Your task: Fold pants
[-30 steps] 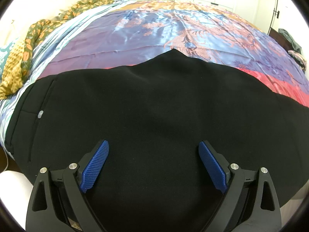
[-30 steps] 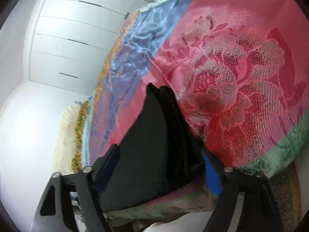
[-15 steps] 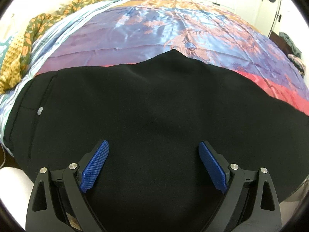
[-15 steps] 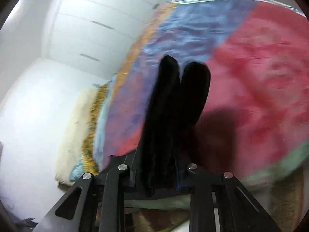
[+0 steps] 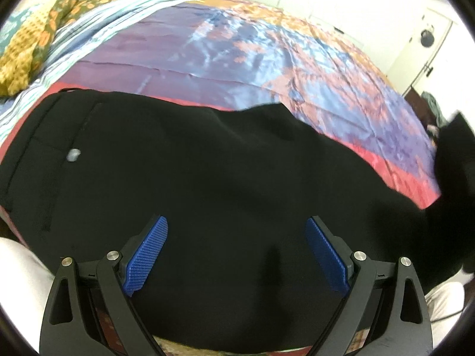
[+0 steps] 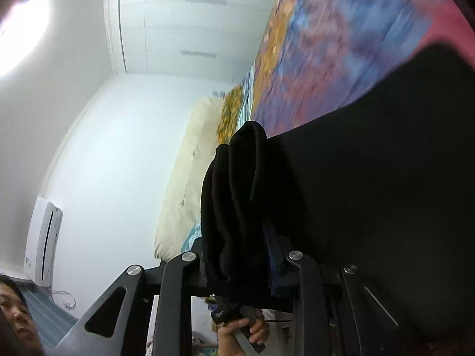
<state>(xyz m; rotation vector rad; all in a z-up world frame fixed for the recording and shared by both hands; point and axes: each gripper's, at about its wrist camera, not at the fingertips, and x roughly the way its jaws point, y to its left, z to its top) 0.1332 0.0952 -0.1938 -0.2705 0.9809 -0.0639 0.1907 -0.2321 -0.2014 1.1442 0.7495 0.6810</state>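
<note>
**Leg ends lifted at right; waist end flat at left**

Left gripper (image 5: 237,255), lower centre of its frame, hovers wide open and empty over the black pants (image 5: 207,163). Their long axis runs left to right across the bedspread (image 5: 252,59), button (image 5: 73,155) and waist at left. Right gripper (image 6: 237,255) is clamped on the bunched leg ends, so it is nearer the fold. Versus 1.0 s ago: the leg ends have come off the bed, now raised at the left view's right edge.

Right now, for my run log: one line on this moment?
left hand-held gripper: open over pants | right hand-held gripper: shut on pants, lifted | bedspread
</note>
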